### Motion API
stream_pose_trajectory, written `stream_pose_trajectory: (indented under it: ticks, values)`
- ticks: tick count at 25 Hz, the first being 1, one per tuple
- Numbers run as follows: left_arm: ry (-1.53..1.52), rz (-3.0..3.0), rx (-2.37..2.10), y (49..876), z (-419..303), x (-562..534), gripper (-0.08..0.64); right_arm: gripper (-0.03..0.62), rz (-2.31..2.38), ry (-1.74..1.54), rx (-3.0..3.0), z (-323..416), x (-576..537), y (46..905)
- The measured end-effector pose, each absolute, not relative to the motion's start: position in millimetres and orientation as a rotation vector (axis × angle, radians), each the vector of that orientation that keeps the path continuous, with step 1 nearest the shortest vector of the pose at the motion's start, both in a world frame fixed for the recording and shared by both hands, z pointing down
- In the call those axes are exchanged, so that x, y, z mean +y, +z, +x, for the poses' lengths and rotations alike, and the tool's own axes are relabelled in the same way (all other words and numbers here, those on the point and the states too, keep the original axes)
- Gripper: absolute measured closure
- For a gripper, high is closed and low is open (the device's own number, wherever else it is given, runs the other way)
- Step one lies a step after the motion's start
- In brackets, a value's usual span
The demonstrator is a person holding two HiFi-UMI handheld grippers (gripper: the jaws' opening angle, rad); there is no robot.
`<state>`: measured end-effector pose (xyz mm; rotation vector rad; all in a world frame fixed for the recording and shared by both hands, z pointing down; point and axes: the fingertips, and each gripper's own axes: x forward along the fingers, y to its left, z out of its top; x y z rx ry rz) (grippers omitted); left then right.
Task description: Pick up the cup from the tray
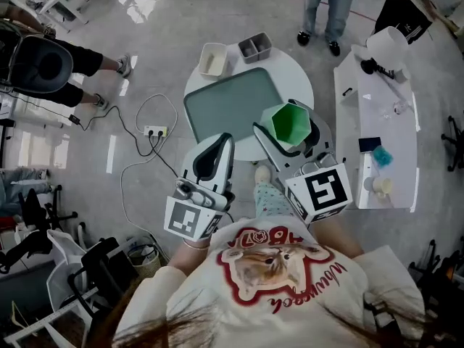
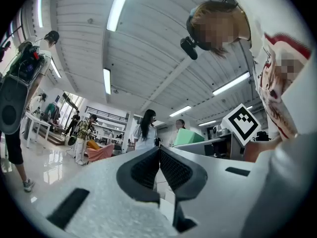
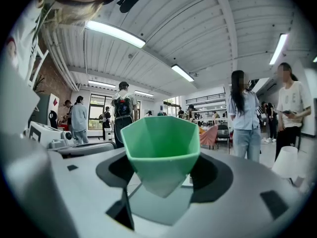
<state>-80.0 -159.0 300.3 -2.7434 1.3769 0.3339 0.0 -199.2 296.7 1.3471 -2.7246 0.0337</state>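
A green faceted cup is held in my right gripper, lifted above the near right edge of the round white table. In the right gripper view the cup sits between the dark pads, mouth tipped toward the camera, and the jaws are shut on it. The grey-green tray lies bare on the table. My left gripper hangs over the tray's near edge; in the left gripper view its pads meet with nothing between them. Both grippers point upward and outward into the room.
A white bin and a grey divided bin stand at the table's far edge. A white side table with small items is at the right. A power strip with cables lies on the floor at the left. People stand around.
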Motion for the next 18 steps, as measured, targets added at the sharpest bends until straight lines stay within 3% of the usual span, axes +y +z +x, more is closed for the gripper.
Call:
stream_pose_trajectory:
  ticks: [18]
  values:
    - [0.347, -2.808, 1.26, 291.5, -90.2, 42.6, 0.546, 0.282, 1.495, 0.07, -2.685, -8.7, 16.3, 290.3]
